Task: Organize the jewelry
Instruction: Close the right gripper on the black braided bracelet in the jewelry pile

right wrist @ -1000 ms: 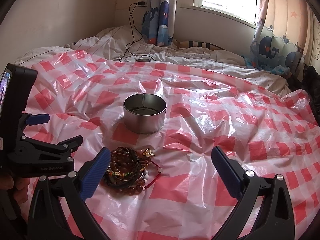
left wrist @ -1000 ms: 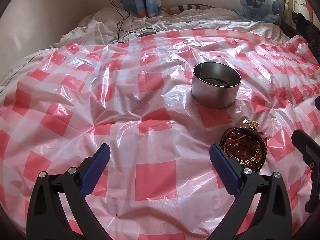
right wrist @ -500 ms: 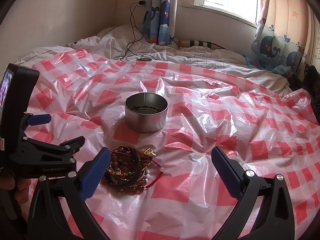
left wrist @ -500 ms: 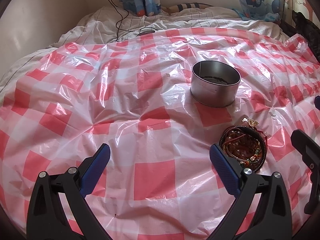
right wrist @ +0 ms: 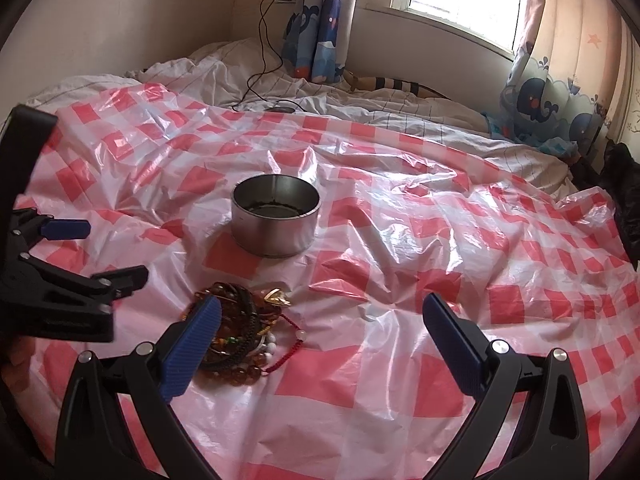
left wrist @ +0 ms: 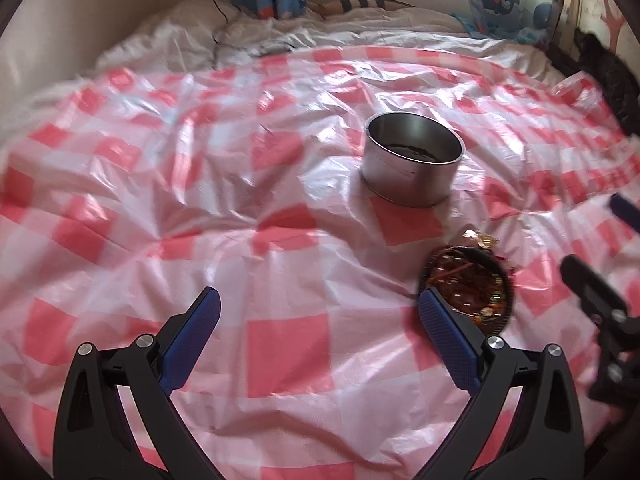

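A pile of jewelry (right wrist: 244,330), brown bead bracelets, dark cords, a red string and a gold leaf piece, lies on the red-and-white checked plastic sheet (right wrist: 400,280). It also shows in the left wrist view (left wrist: 468,280). A round metal tin (right wrist: 276,216) stands open just beyond it, also in the left wrist view (left wrist: 412,164). My left gripper (left wrist: 318,336) is open and empty, its right finger beside the pile. My right gripper (right wrist: 320,340) is open and empty, its left finger over the pile's near edge.
The sheet covers a bed with white bedding (right wrist: 240,68) at the back. A black charger cable (right wrist: 264,40) runs from the wall to the bed. Whale-print curtains (right wrist: 316,28) hang under a window. A dark bag (right wrist: 624,200) sits at the right edge.
Both grippers have moved slightly forward toward the jewelry pile. The left wrist view is blurred from motion. Both stay open.
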The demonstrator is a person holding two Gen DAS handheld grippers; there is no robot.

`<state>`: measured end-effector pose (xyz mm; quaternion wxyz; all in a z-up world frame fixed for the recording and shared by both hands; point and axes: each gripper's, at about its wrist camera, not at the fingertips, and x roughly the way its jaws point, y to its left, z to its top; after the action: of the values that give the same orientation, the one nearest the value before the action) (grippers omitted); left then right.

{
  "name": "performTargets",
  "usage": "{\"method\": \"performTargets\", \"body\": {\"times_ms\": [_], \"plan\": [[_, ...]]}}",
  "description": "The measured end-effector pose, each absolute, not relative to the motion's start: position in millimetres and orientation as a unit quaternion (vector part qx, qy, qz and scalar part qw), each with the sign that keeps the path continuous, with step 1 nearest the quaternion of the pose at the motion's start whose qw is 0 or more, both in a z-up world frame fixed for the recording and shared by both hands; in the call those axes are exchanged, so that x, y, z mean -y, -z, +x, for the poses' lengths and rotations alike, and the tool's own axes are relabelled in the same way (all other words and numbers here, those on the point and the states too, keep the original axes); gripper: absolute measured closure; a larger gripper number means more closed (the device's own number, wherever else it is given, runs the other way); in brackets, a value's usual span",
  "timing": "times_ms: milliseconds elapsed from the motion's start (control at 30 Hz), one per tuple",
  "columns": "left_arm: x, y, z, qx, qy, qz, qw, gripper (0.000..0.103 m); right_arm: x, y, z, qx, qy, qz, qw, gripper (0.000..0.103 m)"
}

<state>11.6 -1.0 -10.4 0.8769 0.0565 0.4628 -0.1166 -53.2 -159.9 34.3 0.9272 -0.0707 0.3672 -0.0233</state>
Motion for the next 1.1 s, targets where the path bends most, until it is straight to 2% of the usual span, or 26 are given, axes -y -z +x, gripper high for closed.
{"method": "performTargets", "body": {"times_ms": [100,300,367,433,500,700,767,833,1100], "plan": [[-12,15,19,-0.483,0.131,0.006,0.865,0.008,171,-25,-52,-0.391,0.001,-0.054,0.919,0.006],[-15,15,21,-0.482,0.129,0.003,0.867,0.008,181,-13,-46,-0.408,-0.039,-0.022,0.912,0.006],[-10,18,23,-0.489,0.137,0.010,0.862,0.008,178,-12,-42,-0.411,-0.051,-0.026,0.910,0.015],[-3,20,22,-0.492,0.143,0.027,0.858,0.008,177,-5,-39,-0.420,-0.057,-0.028,0.905,0.037],[4,22,20,-0.489,0.142,0.053,0.859,0.008,182,1,-31,-0.437,-0.070,-0.005,0.897,0.052],[11,20,15,-0.471,0.129,0.104,0.866,0.008,180,0,-23,-0.420,-0.131,0.038,0.897,0.055],[11,20,16,-0.472,0.130,0.102,0.866,0.008,170,1,-22,-0.422,-0.140,0.021,0.895,0.061],[10,20,17,-0.474,0.130,0.101,0.865,0.008,159,7,-20,-0.434,-0.151,0.007,0.888,0.071],[5,20,19,-0.475,0.130,0.096,0.865,0.008,153,19,-14,-0.453,-0.144,-0.013,0.880,0.089]]}}
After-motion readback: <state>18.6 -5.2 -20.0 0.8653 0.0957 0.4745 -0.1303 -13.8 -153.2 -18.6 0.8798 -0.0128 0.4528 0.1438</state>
